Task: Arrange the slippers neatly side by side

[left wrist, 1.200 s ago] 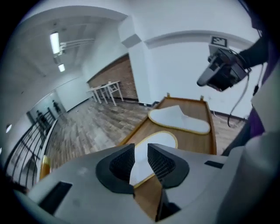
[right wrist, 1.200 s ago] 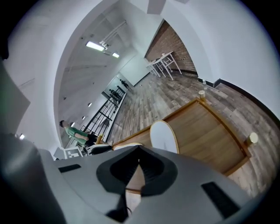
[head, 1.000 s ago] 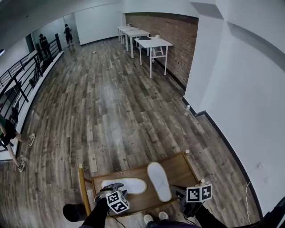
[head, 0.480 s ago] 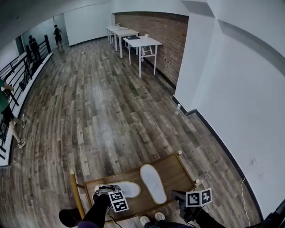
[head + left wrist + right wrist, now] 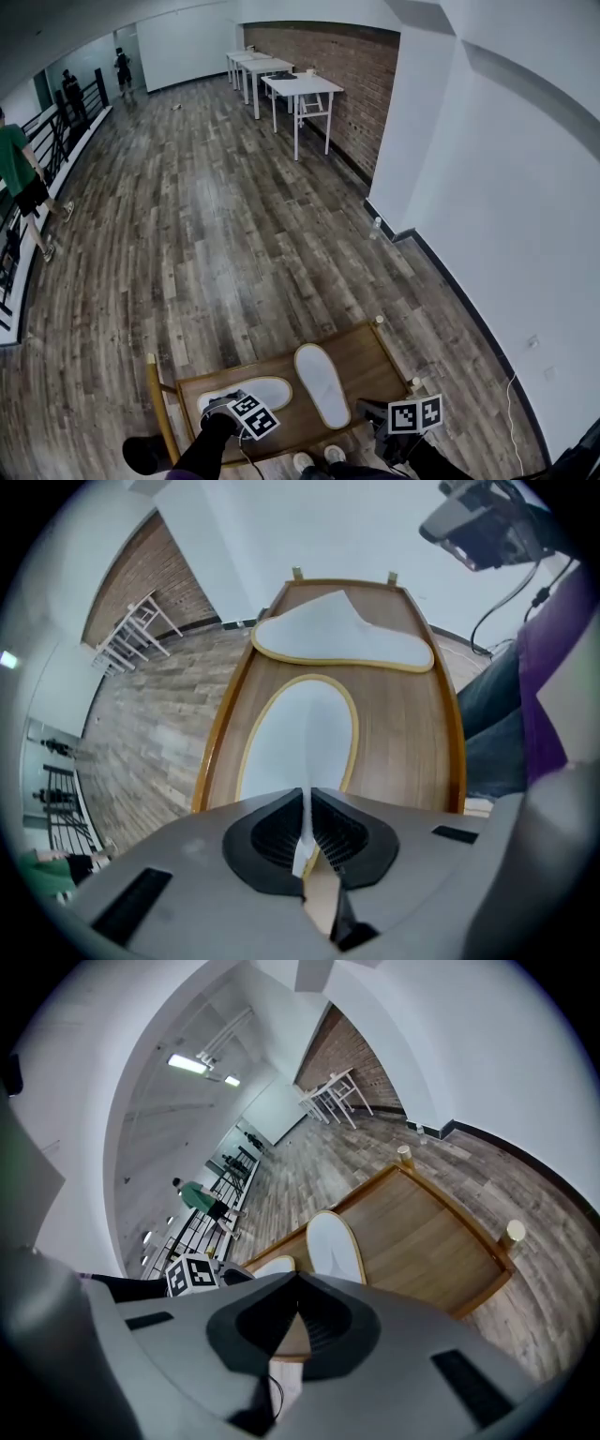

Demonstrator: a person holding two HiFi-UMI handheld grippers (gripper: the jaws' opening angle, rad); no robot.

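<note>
left gripper [image 5: 306,829] just clamped the wooden tray's [image 5: 412,724] left-edge slipper [image 5: 300,738], I think, crosswise to the middle slipper [image 5: 342,635]; right gripper [image 5: 296,1321] shut, empty

Left gripper [image 5: 220,408] is down on the near slipper [image 5: 267,393], jaws just closing with its end between them. Just right of that gripper, the other slipper [image 5: 321,384] lies turned crosswise to it on the wooden tray [image 5: 370,352]. Right gripper [image 5: 370,411] hangs further right, by the tray's edge.
</note>
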